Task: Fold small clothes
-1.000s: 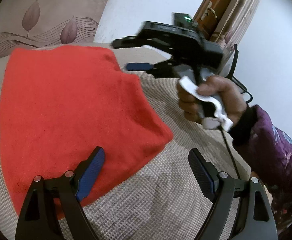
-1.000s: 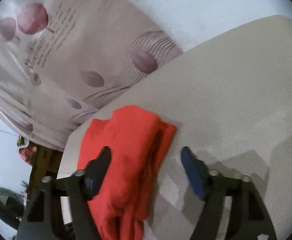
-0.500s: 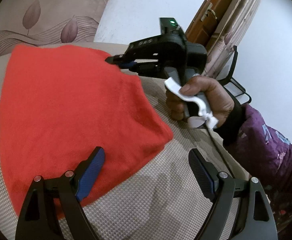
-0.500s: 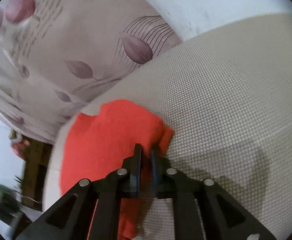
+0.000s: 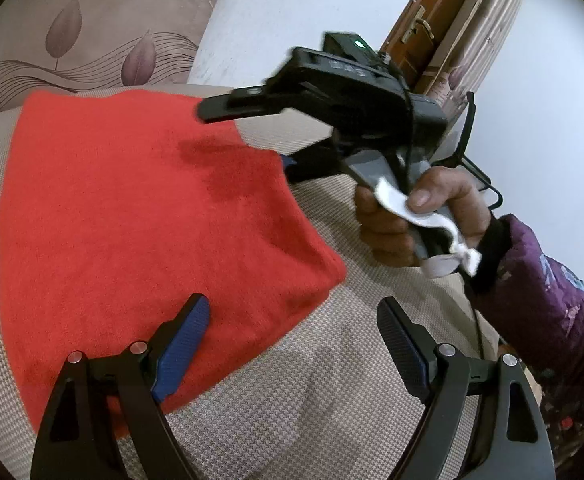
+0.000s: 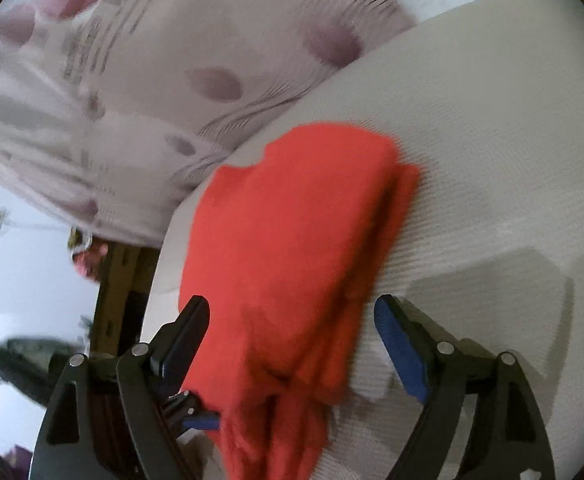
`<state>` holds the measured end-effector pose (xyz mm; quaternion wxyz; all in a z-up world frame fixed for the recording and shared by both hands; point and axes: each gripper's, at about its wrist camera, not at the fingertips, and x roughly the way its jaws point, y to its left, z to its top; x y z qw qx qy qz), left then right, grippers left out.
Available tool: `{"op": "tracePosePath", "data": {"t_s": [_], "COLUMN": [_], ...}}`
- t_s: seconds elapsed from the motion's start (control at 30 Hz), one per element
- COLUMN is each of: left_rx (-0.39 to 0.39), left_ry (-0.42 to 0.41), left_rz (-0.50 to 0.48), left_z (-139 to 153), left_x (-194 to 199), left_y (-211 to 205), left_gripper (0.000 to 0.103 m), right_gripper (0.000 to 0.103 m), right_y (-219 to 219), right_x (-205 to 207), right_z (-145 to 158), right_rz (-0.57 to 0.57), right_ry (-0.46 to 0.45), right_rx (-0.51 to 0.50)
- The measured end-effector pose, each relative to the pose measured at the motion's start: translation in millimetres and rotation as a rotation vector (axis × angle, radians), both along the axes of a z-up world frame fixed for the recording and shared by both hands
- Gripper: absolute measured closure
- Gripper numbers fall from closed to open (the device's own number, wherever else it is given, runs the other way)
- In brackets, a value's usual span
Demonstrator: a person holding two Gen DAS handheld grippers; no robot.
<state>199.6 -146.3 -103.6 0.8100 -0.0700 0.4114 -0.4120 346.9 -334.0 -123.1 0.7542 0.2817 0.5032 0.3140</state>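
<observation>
A folded red cloth (image 5: 139, 216) lies flat on a beige woven cushion (image 5: 312, 408). My left gripper (image 5: 292, 340) is open and empty, hovering just above the cloth's near corner. My right gripper (image 6: 292, 340) is open, its fingers either side of the cloth's stacked edge (image 6: 292, 264). In the left wrist view the right gripper (image 5: 251, 140) is held by a hand over the cloth's far right edge, with one finger above the cloth and one beside it.
A leaf-patterned curtain (image 5: 91, 32) hangs behind the cushion. A white wall (image 5: 292, 8) and a wooden door (image 5: 424, 28) stand at the back. The person's purple sleeve (image 5: 552, 312) is at the right. The cushion's edge (image 6: 159, 264) drops off beside the cloth.
My right gripper was shut on the cloth's edge half a second ago and has now opened and pulled back. The left gripper has not moved.
</observation>
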Motion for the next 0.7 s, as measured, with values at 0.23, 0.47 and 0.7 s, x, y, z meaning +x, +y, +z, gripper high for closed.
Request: {"op": "tracePosePath", "data": {"t_s": [0.23,0.47,0.7], "left_rx": [-0.010,-0.006,0.009], "left_ry": [0.005,0.004,-0.006], "left_rz": [0.000,0.001,0.006], "left_z": [0.4,1.1,1.1], "left_x": [-1.0,-0.7,-3.5], "left_y": [1.8,1.4,-1.0], "left_gripper": [0.018,0.018,0.018], "right_gripper": [0.021,0.052,0.063], "right_y": [19.1,20.2,25.7], "right_x": [10.7,-5.4,-2.2], "right_z": [-1.1,-6.4,-7.5], "right_rz": [0.034,0.050,0.024], "right_ry": [-0.063,-0.072,-0.086], "right_rx": [0.047,-0.032,-0.077]}}
